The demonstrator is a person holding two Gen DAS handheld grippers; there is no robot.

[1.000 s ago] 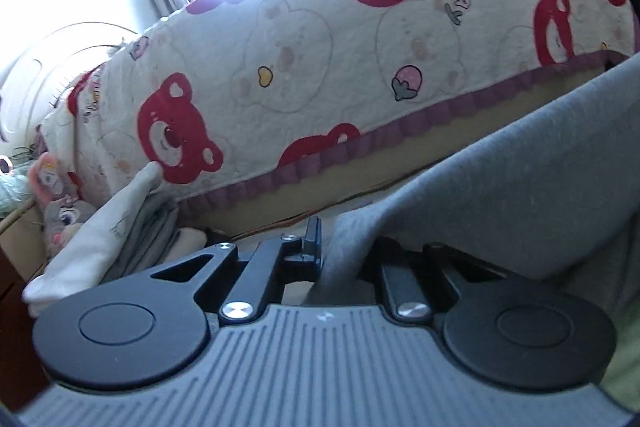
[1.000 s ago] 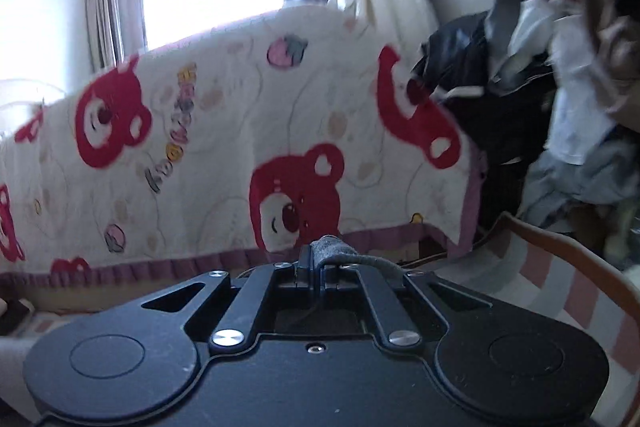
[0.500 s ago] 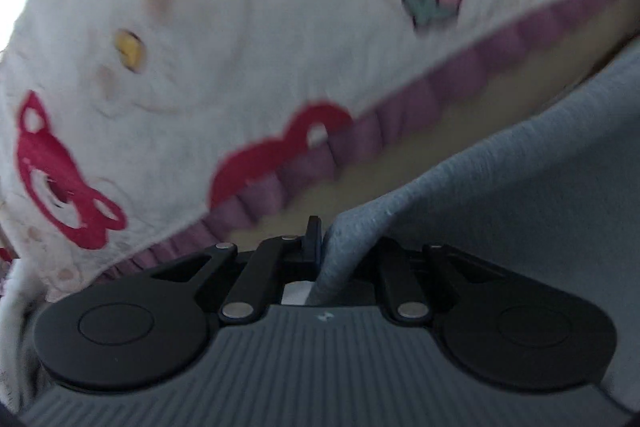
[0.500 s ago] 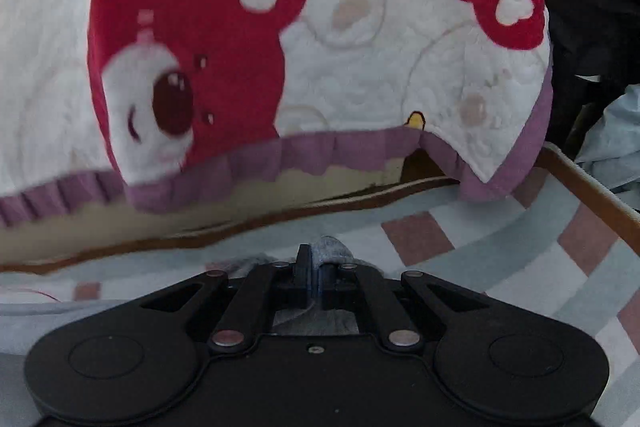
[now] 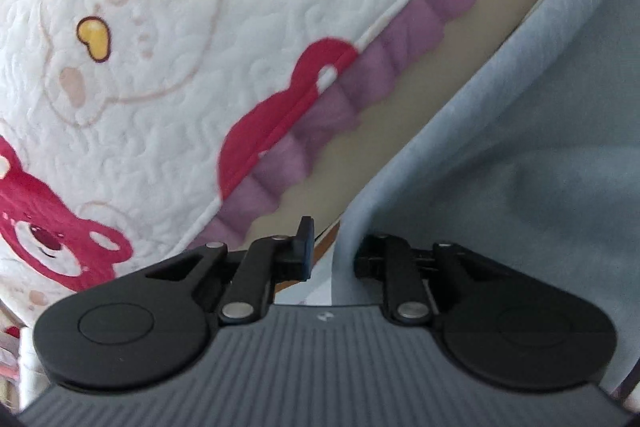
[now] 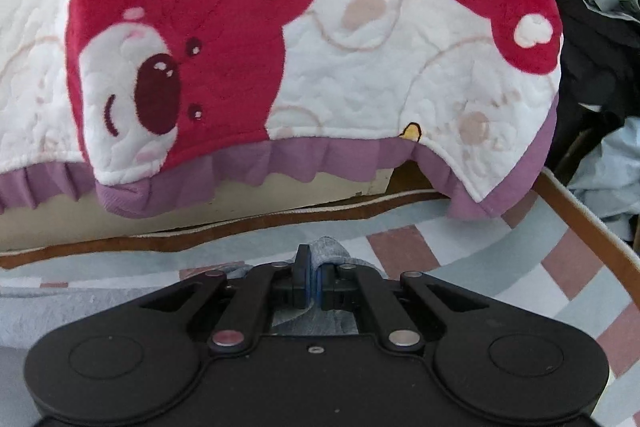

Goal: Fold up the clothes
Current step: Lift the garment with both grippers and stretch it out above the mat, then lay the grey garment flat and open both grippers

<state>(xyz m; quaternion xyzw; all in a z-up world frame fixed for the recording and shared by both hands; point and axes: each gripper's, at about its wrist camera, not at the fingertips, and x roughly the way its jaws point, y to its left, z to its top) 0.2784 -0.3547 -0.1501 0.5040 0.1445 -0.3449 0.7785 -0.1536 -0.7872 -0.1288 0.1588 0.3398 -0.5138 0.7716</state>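
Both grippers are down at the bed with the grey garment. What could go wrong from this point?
The left gripper is opening, its left finger already off the grey garment while the right gripper is shut on a bunched edge. An uneven release may skew the fold. The thick bunch in the right fingers could drag when let go. The bear blanket hangs close above, so lifting might snag its purple frill.

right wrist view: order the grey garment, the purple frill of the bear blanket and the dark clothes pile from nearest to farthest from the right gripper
1. grey garment, pinched in the right gripper.
2. purple frill, ahead, above the patterned mat.
3. dark clothes pile, far upper right, behind the blanket's corner.
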